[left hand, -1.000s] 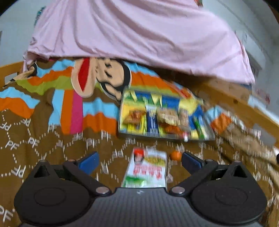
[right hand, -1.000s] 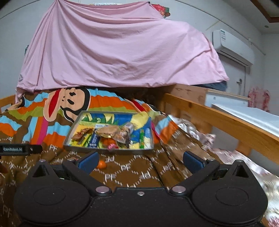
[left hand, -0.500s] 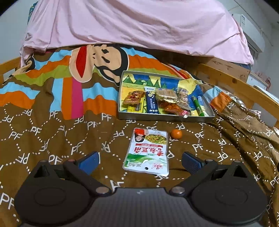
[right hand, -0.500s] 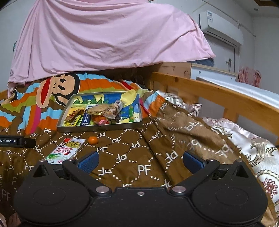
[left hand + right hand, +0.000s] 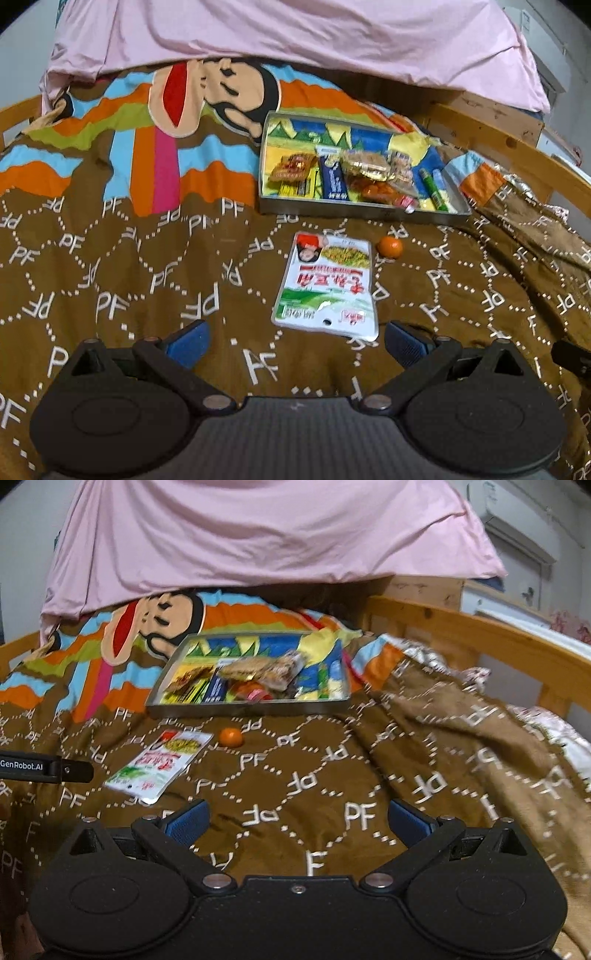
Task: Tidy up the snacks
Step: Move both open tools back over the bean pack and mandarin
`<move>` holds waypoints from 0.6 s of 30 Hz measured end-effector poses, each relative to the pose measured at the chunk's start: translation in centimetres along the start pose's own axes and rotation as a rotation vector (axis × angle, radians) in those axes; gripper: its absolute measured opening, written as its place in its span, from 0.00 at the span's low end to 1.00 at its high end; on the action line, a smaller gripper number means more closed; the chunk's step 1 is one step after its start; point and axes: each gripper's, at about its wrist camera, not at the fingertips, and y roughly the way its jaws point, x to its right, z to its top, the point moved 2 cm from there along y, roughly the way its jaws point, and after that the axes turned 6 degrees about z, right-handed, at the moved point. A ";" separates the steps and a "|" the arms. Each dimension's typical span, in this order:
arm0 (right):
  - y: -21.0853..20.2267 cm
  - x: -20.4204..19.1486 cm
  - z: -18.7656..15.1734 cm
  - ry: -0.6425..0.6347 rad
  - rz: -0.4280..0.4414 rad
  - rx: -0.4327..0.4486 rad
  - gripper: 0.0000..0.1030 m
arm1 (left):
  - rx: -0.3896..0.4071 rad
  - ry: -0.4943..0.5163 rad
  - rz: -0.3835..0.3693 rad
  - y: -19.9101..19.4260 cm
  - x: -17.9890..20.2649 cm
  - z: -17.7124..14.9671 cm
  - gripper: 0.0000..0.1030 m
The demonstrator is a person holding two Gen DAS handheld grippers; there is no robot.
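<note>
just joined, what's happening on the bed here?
A person is tidying snacks with two handheld grippers. A metal tray on the brown blanket already holds a pile of wrapped snacks. Two items lie loose in front of it: a flat white snack packet and a small orange just to its right. The left gripper is open, lined up right behind the packet, not touching it. The right gripper is open and empty over bare blanket.

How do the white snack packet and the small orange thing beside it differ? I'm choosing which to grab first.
The white snack packet is flat, rectangular and printed; the small orange thing is round and plain. The packet is far larger. It lies nearer the left gripper. Both rest on the brown blanket, outside the tray.
</note>
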 end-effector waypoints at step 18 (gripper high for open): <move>5.1 -1.0 2.1 -0.031 0.093 -0.028 0.99 | -0.073 0.211 0.022 2.8 1.4 2.6 0.99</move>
